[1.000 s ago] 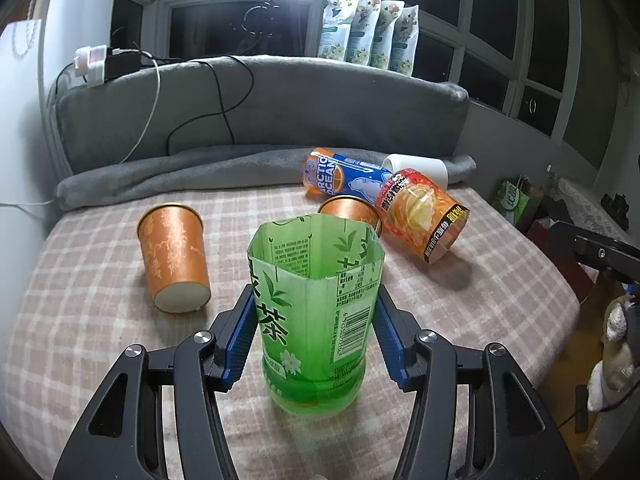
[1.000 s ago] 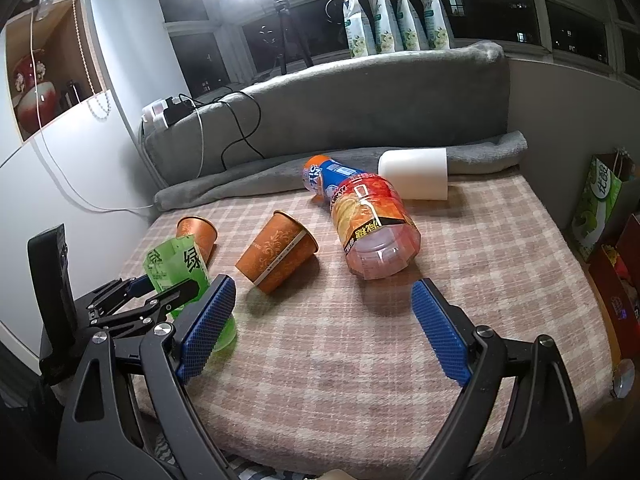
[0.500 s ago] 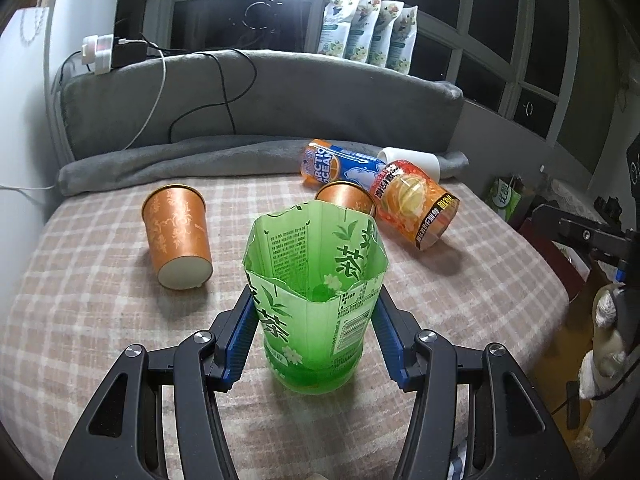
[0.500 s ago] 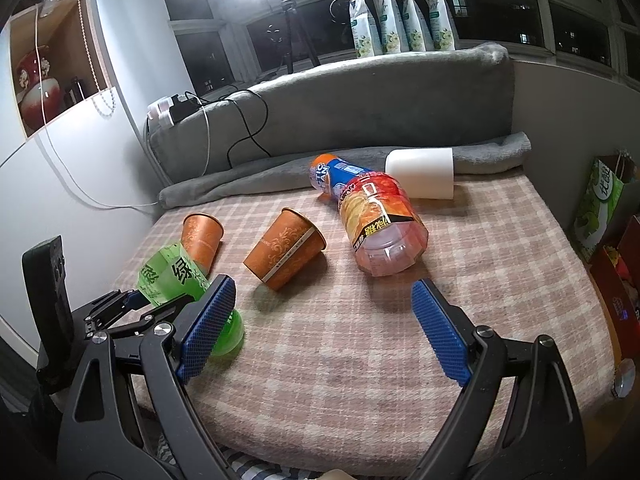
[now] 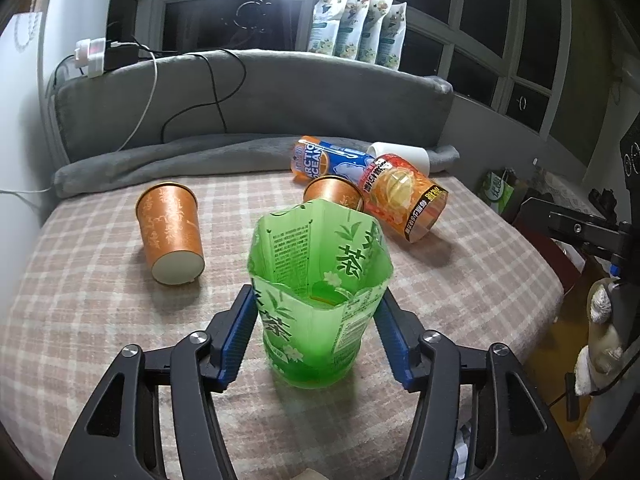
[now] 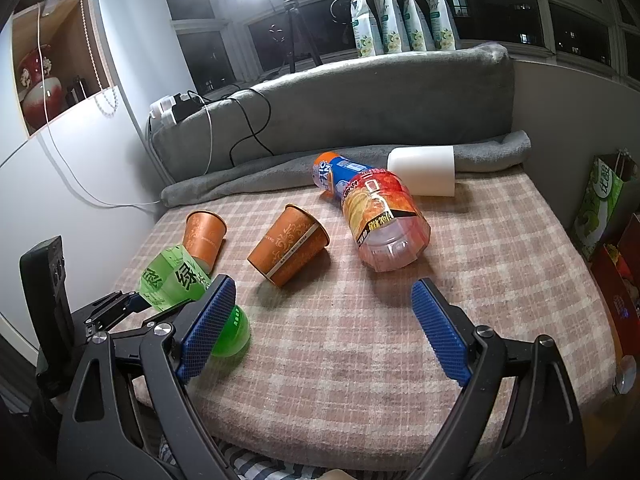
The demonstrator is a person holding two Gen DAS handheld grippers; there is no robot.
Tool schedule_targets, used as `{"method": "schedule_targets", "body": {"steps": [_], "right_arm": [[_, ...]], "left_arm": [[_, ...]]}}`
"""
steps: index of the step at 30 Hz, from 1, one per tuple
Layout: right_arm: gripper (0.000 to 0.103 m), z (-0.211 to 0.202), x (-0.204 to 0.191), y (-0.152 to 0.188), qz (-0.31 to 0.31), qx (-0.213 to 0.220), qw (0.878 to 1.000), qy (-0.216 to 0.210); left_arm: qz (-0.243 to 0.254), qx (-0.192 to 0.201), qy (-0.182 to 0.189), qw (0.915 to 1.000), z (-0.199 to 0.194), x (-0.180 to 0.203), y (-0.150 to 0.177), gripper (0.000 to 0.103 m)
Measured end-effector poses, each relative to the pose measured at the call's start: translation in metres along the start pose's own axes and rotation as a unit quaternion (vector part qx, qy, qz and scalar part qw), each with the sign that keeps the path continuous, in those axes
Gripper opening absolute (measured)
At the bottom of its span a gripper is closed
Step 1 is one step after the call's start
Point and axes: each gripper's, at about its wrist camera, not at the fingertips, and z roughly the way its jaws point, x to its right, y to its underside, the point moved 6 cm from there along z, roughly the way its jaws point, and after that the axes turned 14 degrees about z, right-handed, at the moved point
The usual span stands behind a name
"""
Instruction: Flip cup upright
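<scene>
A green cut-bottle cup (image 5: 316, 304) with tea print stands mouth up on the checked cloth, between the blue pads of my left gripper (image 5: 314, 336). The pads stand slightly apart from its sides, so the gripper looks open. The cup also shows in the right wrist view (image 6: 188, 292), leaning a little, with the left gripper beside it. My right gripper (image 6: 320, 328) is open and empty above the cloth's front part. Two orange paper cups (image 5: 172, 232) (image 6: 288, 250) lie on their sides.
An orange-red cut bottle (image 6: 382, 226), a blue and orange bottle (image 6: 340, 170) and a white cup (image 6: 422, 170) lie near the grey cushion (image 6: 360, 100) at the back. The cloth-covered table (image 6: 500, 280) drops off at the front and right. Bags stand on the floor at the right.
The left gripper's pads have parted from the green cup, which now rests on the cloth. The left wrist view has risen and looks down into the cup. The right gripper has stayed open.
</scene>
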Motion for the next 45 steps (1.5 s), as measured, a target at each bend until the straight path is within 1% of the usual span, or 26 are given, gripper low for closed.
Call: {"method": "schedule_targets", "body": {"steps": [1, 4, 7, 10, 13, 16, 19, 22, 23, 24, 26, 29, 32, 35, 37, 41, 45], "right_arm": [[0.092, 0.0, 0.0, 0.0, -0.001, 0.001, 1.0, 0.0], [0.092, -0.003, -0.001, 0.003, -0.002, 0.003, 1.0, 0.0], [0.092, -0.004, -0.002, 0.005, -0.003, 0.003, 1.0, 0.0], [0.092, -0.004, -0.001, 0.006, -0.003, 0.001, 1.0, 0.0], [0.092, -0.006, -0.003, 0.007, -0.005, 0.004, 1.0, -0.002], [0.092, -0.009, -0.007, 0.007, -0.017, 0.015, 1.0, 0.002], [0.093, -0.013, -0.011, 0.007, -0.028, 0.03, 0.999, 0.009], [0.1, -0.017, -0.015, 0.006, -0.035, 0.05, 0.998, 0.018], [0.1, -0.018, -0.017, 0.005, -0.038, 0.057, 0.997, 0.023], [0.1, -0.018, -0.018, 0.005, -0.04, 0.061, 0.997, 0.025], [0.1, -0.019, -0.021, 0.004, -0.046, 0.07, 0.996, 0.031], [0.102, -0.02, -0.024, 0.003, -0.051, 0.081, 0.995, 0.041], [0.103, -0.023, -0.027, 0.001, -0.057, 0.101, 0.992, 0.056], [0.103, -0.026, -0.028, -0.001, -0.057, 0.12, 0.989, 0.072], [0.103, -0.028, -0.027, -0.003, -0.054, 0.134, 0.986, 0.085], [0.103, -0.031, -0.028, -0.005, -0.06, 0.154, 0.981, 0.105], [0.103, -0.035, -0.029, -0.006, -0.07, 0.172, 0.975, 0.12]], "left_arm": [[0.0, 0.0, 0.0, 1.0, 0.0, 0.0, 0.0, 0.064], [-0.002, -0.001, 0.002, 1.0, -0.001, 0.0, 0.001, 0.067], [-0.003, -0.001, 0.008, 1.0, -0.004, 0.001, 0.002, 0.075], [0.001, 0.001, 0.009, 1.0, -0.008, 0.002, 0.004, 0.078], [0.0, -0.001, 0.006, 1.0, -0.012, 0.0, 0.008, 0.079], [-0.002, -0.001, 0.004, 1.0, -0.019, -0.003, 0.014, 0.079], [-0.005, 0.009, -0.007, 0.9999, -0.033, -0.008, 0.019, 0.079], [-0.011, 0.037, -0.043, 0.9983, -0.054, -0.018, 0.017, 0.079], [-0.011, 0.055, -0.068, 0.9961, -0.065, -0.022, 0.014, 0.079], [-0.012, 0.067, -0.081, 0.9944, -0.072, -0.024, 0.012, 0.079], [-0.02, 0.102, -0.118, 0.9876, -0.092, -0.028, 0.005, 0.079], [-0.03, 0.139, -0.158, 0.9772, -0.111, -0.035, -0.004, 0.079], [-0.027, 0.163, -0.188, 0.9681, -0.123, -0.039, -0.011, 0.081], [-0.02, 0.171, -0.203, 0.964, -0.129, -0.04, -0.016, 0.081], [-0.023, 0.174, -0.206, 0.9628, -0.13, -0.042, -0.017, 0.082], [-0.033, 0.172, -0.202, 0.9637, -0.131, -0.041, -0.017, 0.083], [-0.032, 0.17, -0.205, 0.9633, -0.132, -0.04, -0.016, 0.083]]}}
